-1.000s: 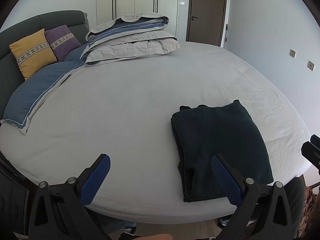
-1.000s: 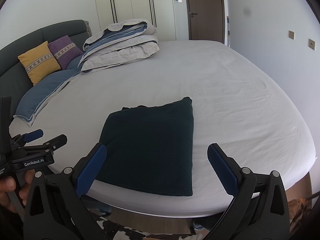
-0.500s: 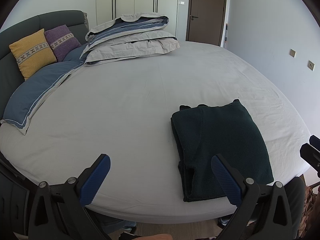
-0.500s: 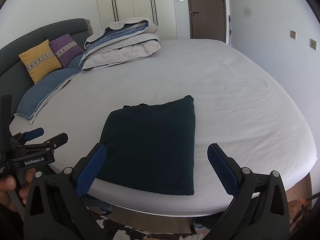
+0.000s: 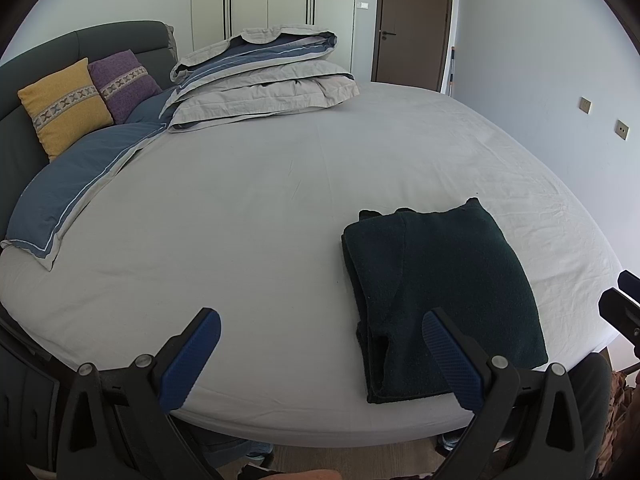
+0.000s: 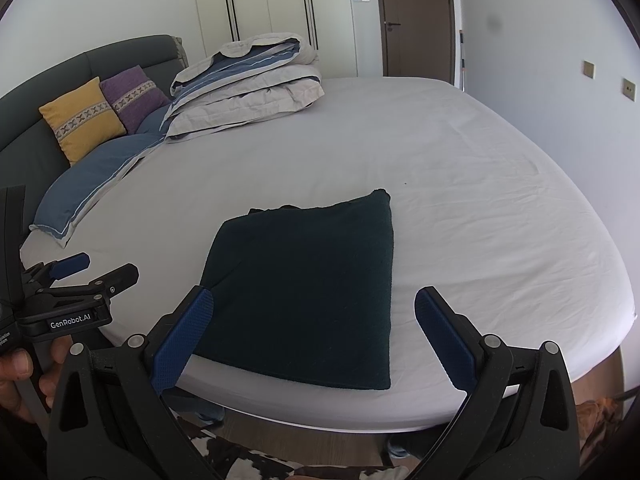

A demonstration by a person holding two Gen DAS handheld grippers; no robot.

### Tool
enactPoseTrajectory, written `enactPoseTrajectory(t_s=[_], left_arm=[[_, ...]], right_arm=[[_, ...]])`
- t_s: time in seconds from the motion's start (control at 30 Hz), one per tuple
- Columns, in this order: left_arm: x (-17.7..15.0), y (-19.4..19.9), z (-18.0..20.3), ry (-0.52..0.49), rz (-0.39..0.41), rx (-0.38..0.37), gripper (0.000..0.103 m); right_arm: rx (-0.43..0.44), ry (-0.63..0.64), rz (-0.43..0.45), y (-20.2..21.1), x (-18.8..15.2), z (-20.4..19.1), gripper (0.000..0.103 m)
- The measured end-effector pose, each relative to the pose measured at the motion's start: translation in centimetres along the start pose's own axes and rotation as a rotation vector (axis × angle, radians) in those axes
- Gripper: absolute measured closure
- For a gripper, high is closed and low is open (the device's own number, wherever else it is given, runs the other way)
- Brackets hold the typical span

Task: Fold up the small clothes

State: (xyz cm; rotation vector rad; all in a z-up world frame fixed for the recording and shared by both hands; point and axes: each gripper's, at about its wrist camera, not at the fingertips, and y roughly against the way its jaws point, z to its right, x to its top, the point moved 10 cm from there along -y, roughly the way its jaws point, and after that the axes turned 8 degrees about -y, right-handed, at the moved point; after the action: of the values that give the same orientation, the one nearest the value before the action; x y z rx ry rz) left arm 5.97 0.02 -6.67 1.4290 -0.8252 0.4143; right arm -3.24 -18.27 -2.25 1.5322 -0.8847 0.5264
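A dark green garment (image 6: pixel 304 288) is lying folded into a compact rectangle on the bed (image 6: pixel 480 208), close to the bed's near rim and well apart from the folded duvet (image 5: pixel 264 80) and the yellow cushion (image 5: pixel 64 104) and purple cushion (image 5: pixel 124 84) that are sitting at the far side against the headboard. The left tongs (image 5: pixel 320 354) are hanging released, jaws spread wide with nothing between them, just off the bed's rim and to the left of the garment; the left view is showing the stacked layers along the garment's left edge. The right tongs (image 6: pixel 316 340) are likewise gaping and empty, straddling the garment's near edge from just outside the bed without touching it. Judging by its nubbly, matte surface, the garment is looking like a soft knit or fleece: light, limp, thick enough at this fold count to spring open a little, and not slippery against the cotton sheet. It is appearing essentially folded already, so any further handling is probably a matter of tidying or lifting it away. The safest hold would be pinching through all layers at the two near corners, or along the closed fold on the right edge, since grabbing only the top layer near the loose left edge would likely peel the stack open.
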Motion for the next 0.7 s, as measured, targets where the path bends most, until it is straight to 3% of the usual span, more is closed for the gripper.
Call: enactPoseTrajectory(t_s=[0.7], left_arm=[[-0.21,-0.20,-0.15,-0.002,-0.008,-0.003,0.000]], right_arm=[[0.008,0.007,-0.009,-0.48,0.04,0.02,0.000]])
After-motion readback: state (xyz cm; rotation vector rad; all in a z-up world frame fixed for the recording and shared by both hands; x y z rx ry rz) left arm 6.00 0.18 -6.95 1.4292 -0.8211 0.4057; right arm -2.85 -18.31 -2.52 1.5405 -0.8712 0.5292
